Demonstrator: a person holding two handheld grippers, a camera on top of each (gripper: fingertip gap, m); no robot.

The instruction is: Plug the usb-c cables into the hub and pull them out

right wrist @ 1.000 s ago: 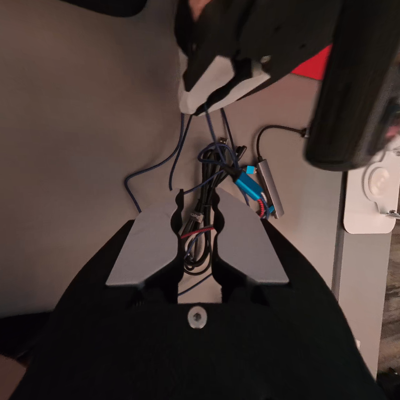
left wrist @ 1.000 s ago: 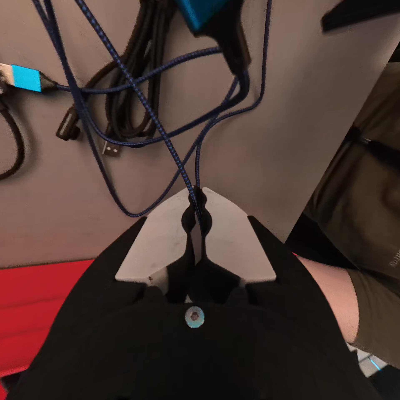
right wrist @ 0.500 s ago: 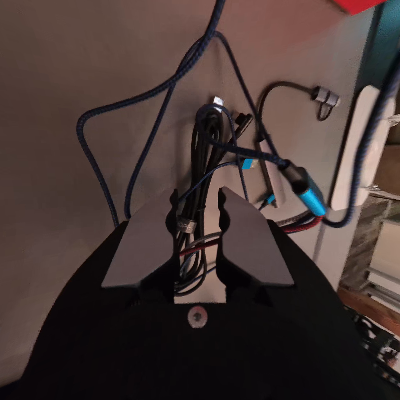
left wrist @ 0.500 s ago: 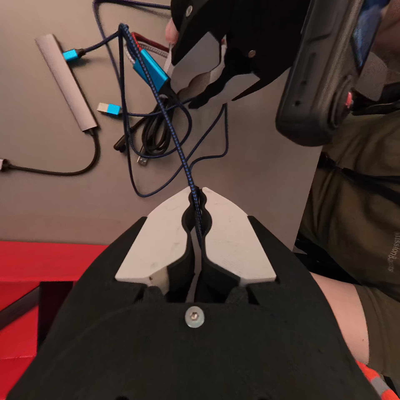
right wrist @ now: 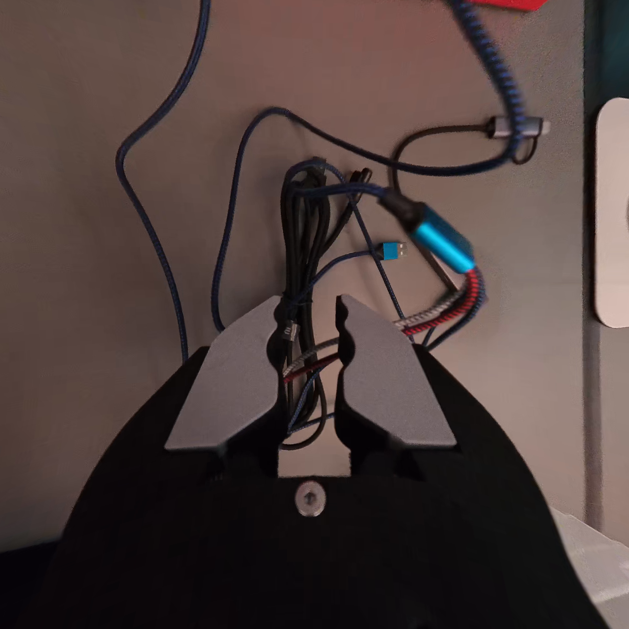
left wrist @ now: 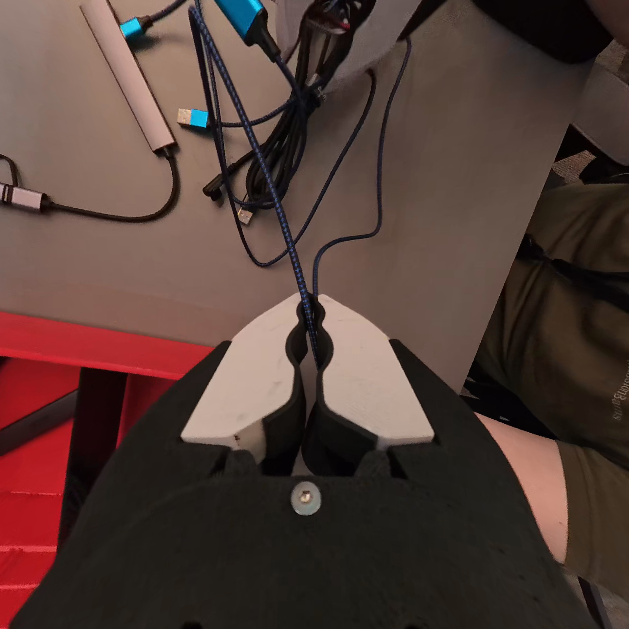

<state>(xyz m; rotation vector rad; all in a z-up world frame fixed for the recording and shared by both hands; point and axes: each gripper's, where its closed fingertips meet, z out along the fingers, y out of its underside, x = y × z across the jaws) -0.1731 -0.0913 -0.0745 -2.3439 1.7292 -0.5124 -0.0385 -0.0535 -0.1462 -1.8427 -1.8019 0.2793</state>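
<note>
So, from biggest to smallest: the grey table (left wrist: 442, 190) fills most of both views, with a red surface (left wrist: 51, 374) at the lower left of the left wrist view. My left gripper (left wrist: 309, 299) is pressed together and pinches the blue braided cable (left wrist: 272, 190), which rises from the tips toward the top centre of the frame. My right gripper (right wrist: 308, 299) is spread, and it hangs over the black cable bundle (right wrist: 303, 245) without closing on anything.

The hub (left wrist: 129, 81), a slim silver bar, lies in the upper left of the left wrist view, with one blue plug (left wrist: 131, 29) at its far end; I cannot tell if it is fully seated. A large blue connector body (right wrist: 440, 238) hangs in the right middle of the right wrist view, and a loose small blue plug (right wrist: 394, 251) lies just beside it.

I judge the cables light, soft and floppy, so a grip on the braid gives no control of the plug direction. Better to take hold on the rigid plug shell, close behind the metal tip.

Only the left view shows the hub clearly, and also a person's arm (left wrist: 531, 493) at lower right. Only the right view shows the red and grey braided strands (right wrist: 442, 313) that leave the connector, and a white object (right wrist: 612, 211) at the right edge.
</note>
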